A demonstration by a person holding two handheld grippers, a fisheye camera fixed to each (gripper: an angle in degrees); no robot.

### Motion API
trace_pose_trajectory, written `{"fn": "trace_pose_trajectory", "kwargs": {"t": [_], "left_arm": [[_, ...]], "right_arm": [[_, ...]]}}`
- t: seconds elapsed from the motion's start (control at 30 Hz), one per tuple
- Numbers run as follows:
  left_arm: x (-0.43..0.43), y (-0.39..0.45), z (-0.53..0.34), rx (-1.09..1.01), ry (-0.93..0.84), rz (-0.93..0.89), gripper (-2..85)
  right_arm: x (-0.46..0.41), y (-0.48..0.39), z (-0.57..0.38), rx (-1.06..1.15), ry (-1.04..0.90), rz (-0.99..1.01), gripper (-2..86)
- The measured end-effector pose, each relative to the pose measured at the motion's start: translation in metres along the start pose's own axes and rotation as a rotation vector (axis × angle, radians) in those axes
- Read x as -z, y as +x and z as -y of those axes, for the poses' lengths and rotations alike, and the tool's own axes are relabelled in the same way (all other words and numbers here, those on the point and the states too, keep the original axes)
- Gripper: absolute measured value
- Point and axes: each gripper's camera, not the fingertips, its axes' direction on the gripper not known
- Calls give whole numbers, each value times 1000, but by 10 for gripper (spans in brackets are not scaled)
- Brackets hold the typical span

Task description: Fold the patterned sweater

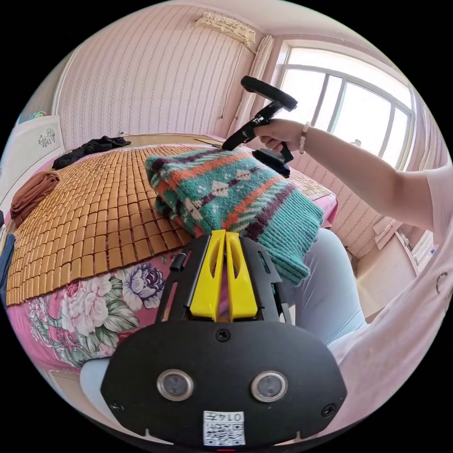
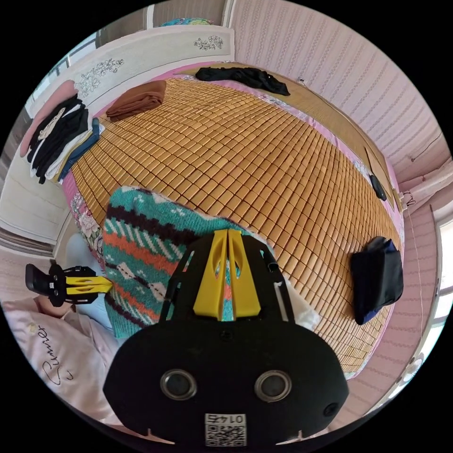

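The patterned sweater [image 1: 226, 193], teal with orange, purple and white bands, lies folded into a thick bundle at the near edge of the bamboo mat [image 1: 94, 217], its ribbed hem hanging off the bed. My left gripper [image 1: 225, 233] is shut, yellow tips just short of the sweater's near edge. A hand holds the right gripper [image 1: 264, 122] above the bundle's far side. In the right gripper view, the right gripper [image 2: 228, 232] is shut over the sweater [image 2: 141, 255]. The left gripper [image 2: 109, 283] points at its edge from the left.
On the mat [image 2: 264, 155] lie a folded brown garment [image 2: 139, 99], a black garment [image 2: 240, 78] at the far end and a dark blue bundle [image 2: 377, 278]. A stack of clothes [image 2: 61, 137] sits by the headboard. The person's legs [image 1: 325, 292] stand against the floral bed edge [image 1: 94, 302].
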Motion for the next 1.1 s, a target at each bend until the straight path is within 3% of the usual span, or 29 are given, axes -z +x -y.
{"fn": "trace_pose_trajectory", "kwargs": {"t": [0.23, 0.37, 0.53, 0.73, 0.9, 1.1], "left_arm": [[-3, -32, -2, 48, 11, -50, -2], [21, -76, -8, 254, 117, -155, 78], [21, -118, -10, 386, 163, -125, 153], [-19, -154, -1, 489, 58, -227, 201], [-27, -179, 2, 507, 39, -268, 209], [-40, -197, 10, 503, 24, -320, 201]], "right_arm": [[-38, 20, 11, 13, -76, -82, -5], [4, 68, -36, -39, 114, 44, 6], [33, 141, -132, -169, 359, 199, 156], [-34, 206, -194, -277, 216, 454, 262], [-86, 222, -207, -240, 159, 655, 231], [-125, 243, -215, -251, 233, 899, 209]]}}
